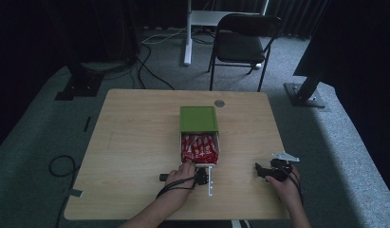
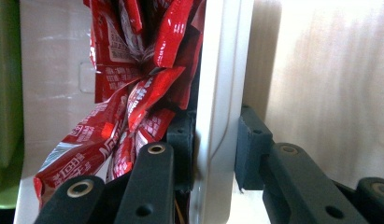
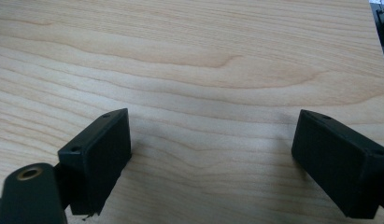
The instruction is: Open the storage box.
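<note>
A white box (image 1: 216, 142) sits near the middle of the wooden table (image 1: 131, 142), with a green lid (image 1: 198, 118) slid back over its far half so the near half lies open. The open part is stuffed with red packets (image 1: 198, 147), crumpled and piled against each other. The left gripper (image 1: 200, 176) is at the near end of the box, held by the person's left hand (image 1: 181, 175). In the left gripper view its jaws straddle the white wall of the box (image 2: 222, 93), one jaw inside among the red packets (image 2: 138, 88) and the other outside; the inner jaw presses against the wall, while a thin gap shows by the outer one. The green lid (image 2: 5, 93) runs along the left edge of that view. The right gripper (image 1: 264, 171) rests on the table well to the right of the box, held by the right hand (image 1: 283, 186), its grey plate on top. In the right gripper view its jaws stand wide apart over bare wood (image 3: 203, 70) with nothing between them.
</note>
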`<state>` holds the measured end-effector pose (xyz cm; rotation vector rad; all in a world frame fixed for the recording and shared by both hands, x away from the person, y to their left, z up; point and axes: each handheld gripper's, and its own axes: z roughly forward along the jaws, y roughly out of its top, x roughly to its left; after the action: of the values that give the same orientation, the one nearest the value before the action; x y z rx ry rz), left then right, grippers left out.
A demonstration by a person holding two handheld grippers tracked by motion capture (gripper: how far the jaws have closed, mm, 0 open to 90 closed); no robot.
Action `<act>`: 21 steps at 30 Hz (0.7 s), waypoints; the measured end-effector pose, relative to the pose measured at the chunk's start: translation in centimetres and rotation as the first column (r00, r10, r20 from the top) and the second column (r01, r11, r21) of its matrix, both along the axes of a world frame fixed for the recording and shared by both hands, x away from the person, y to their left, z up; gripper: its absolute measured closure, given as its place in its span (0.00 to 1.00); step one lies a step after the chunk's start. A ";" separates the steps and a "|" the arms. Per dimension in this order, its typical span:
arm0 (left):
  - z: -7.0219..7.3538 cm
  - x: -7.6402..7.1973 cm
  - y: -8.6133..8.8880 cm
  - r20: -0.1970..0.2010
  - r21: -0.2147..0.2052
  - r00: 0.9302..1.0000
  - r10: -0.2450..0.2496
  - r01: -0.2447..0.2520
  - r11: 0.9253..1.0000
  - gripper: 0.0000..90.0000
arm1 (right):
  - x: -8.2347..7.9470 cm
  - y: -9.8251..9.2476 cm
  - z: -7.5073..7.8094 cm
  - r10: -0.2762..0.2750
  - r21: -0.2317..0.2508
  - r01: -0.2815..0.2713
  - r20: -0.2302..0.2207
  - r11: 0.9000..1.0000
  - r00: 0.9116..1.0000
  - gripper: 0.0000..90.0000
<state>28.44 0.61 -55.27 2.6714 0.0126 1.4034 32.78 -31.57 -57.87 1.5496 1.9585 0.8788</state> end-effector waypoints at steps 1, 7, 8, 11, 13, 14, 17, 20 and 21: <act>0.0 -0.2 0.0 -0.005 0.001 1.000 0.000 0.000 1.000 0.81 | 0.0 0.0 0.0 0.000 0.000 0.000 0.000 1.000 1.000 0.13; -0.2 -1.5 0.0 -0.025 0.006 1.000 -0.018 0.018 1.000 0.81 | 0.0 0.0 0.0 0.000 -0.001 0.000 0.000 1.000 1.000 0.13; -0.2 -1.7 0.0 -0.032 0.010 0.999 -0.018 0.019 1.000 0.81 | 0.0 0.0 0.0 0.000 -0.001 0.000 0.001 1.000 1.000 0.13; 0.0 -2.2 0.1 -0.045 0.012 0.999 -0.020 0.020 1.000 0.81 | 0.0 0.0 0.0 0.000 -0.001 0.000 0.001 1.000 1.000 0.13; 0.0 -2.5 0.1 -0.049 0.005 0.999 -0.024 0.024 1.000 0.81 | 0.0 0.0 0.0 0.000 -0.001 0.000 0.001 1.000 1.000 0.13; 0.0 -2.6 0.1 -0.049 0.004 0.999 -0.023 0.024 1.000 0.81 | 0.0 0.0 0.0 0.000 -0.001 0.000 0.001 1.000 1.000 0.13; 0.0 -2.7 0.1 -0.048 -0.003 0.998 -0.026 0.026 1.000 0.81 | 0.0 0.0 0.0 0.000 -0.001 0.000 0.001 1.000 1.000 0.13; 0.0 -3.0 0.1 -0.049 -0.002 0.998 -0.028 0.028 1.000 0.81 | 0.0 0.0 0.0 0.000 -0.001 0.000 0.001 1.000 1.000 0.13; 0.0 -3.0 0.1 -0.054 -0.005 0.998 -0.028 0.027 1.000 0.81 | 0.0 0.0 0.0 0.000 -0.001 0.000 0.001 1.000 1.000 0.13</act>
<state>25.40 0.70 -55.26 2.6944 -0.0158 1.3217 32.78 -31.58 -57.87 1.5486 1.9584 0.8786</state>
